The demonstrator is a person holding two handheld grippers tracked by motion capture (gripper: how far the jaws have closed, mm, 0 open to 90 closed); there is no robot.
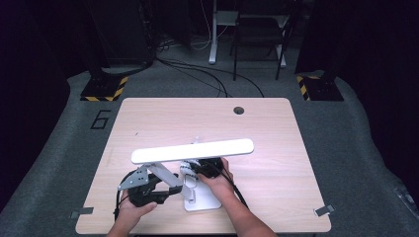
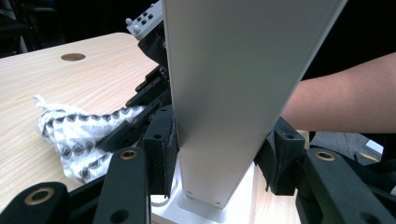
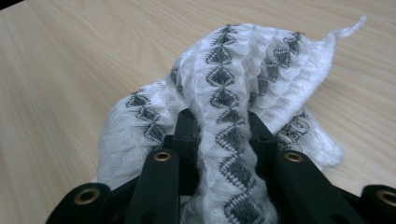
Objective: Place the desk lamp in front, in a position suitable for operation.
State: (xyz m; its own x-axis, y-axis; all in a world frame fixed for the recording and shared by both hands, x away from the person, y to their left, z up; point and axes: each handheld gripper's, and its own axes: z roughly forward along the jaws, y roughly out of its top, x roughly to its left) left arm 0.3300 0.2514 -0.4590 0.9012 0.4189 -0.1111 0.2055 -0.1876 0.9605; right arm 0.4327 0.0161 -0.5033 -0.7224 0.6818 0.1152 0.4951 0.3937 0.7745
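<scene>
With the left gripper (image 2: 219, 163) clamping the lamp (image 1: 192, 151) arm and the right gripper (image 3: 224, 135) pinching the cloth (image 3: 224, 93) bunched beside the lamp's base (image 1: 203, 202), wiping seems barely underway.

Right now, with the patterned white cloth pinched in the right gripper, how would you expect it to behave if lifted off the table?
The cloth would probably droop: it already lies crumpled in soft folds. It looks light, being a thin open knit. The right gripper bunches a ridge between its fingers, so it should hold, though the loose corner may trail along the table.
</scene>
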